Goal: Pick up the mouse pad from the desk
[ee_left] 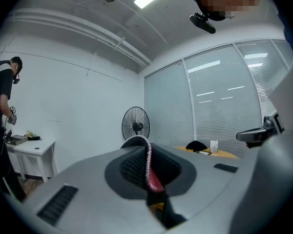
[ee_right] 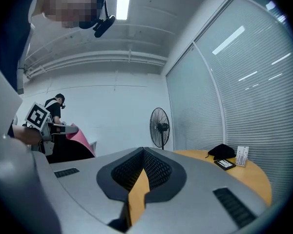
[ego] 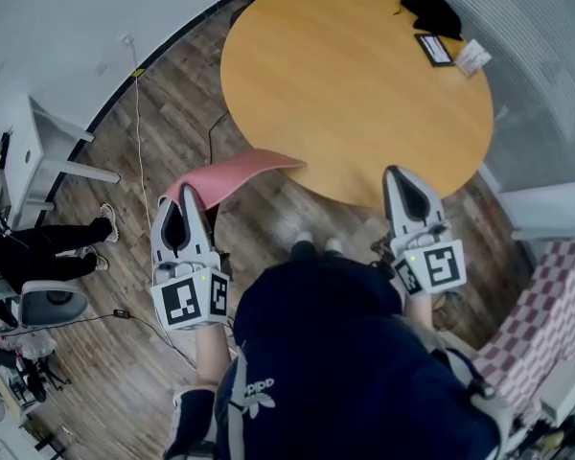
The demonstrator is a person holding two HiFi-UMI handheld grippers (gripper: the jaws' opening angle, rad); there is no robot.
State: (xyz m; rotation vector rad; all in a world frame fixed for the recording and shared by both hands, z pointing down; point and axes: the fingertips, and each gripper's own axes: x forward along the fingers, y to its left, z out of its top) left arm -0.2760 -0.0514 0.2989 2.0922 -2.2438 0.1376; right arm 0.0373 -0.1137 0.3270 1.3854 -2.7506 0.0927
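Observation:
The pink mouse pad (ego: 240,172) hangs off the near-left edge of the round wooden table (ego: 355,94), bending down over the floor. My left gripper (ego: 185,192) is shut on the pad's lower end. In the left gripper view the pad's thin edge (ee_left: 148,167) is pinched between the jaws of the left gripper (ee_left: 145,147). My right gripper (ego: 395,171) points at the table's near edge, shut with nothing in it. In the right gripper view its jaws meet at the tip of the right gripper (ee_right: 142,151), and the pink pad (ee_right: 80,139) shows at the far left.
A black cap (ego: 433,10), a dark framed card (ego: 433,49) and a white card (ego: 471,56) lie at the table's far side. A standing fan (ee_left: 135,123) is by the glass wall. A white desk (ego: 24,156), a person (ego: 48,242) and a chair (ego: 48,305) are at left.

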